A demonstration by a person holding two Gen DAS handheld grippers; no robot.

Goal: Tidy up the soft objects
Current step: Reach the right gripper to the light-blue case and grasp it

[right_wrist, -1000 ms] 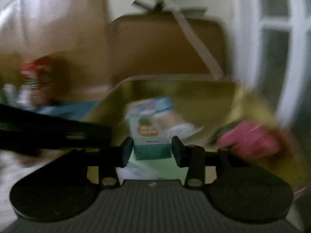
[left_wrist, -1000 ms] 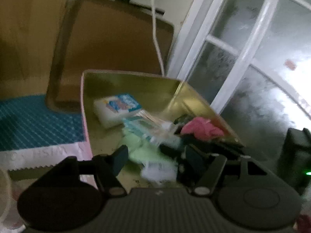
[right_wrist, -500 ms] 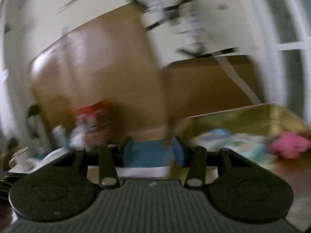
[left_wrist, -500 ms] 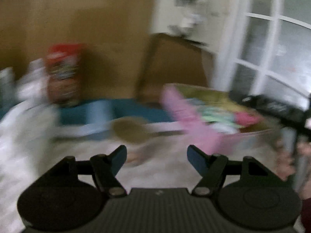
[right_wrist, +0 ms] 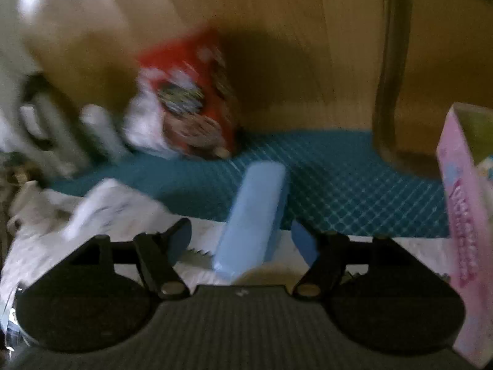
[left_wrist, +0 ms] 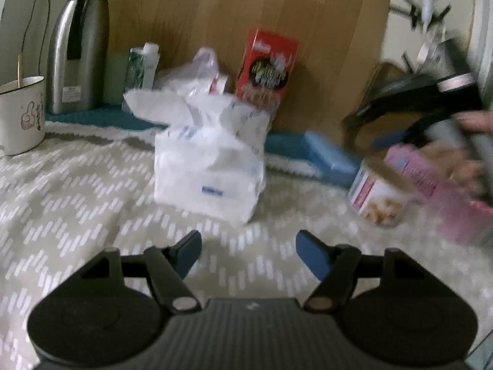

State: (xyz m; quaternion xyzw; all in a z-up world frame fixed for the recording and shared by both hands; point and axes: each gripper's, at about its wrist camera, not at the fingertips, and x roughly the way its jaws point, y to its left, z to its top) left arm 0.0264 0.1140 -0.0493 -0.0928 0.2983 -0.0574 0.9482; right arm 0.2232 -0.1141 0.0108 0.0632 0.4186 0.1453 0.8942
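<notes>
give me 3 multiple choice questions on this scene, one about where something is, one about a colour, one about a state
1. Where does the white plastic bag sit in the left wrist view?
A. on the patterned cloth, ahead of the left gripper
B. inside the white mug
C. on top of the steel kettle

2. What colour is the oblong block ahead of the right gripper?
A. red
B. light blue
C. green

3. How does the right gripper stand?
A. shut on the block
B. shut and empty
C. open, gripping nothing

Answers:
1. A, the bag rests on the patterned cloth just beyond the left gripper.
2. B, its whole surface shows light blue.
3. C, the fingers stand wide apart with a gap to the block.
</notes>
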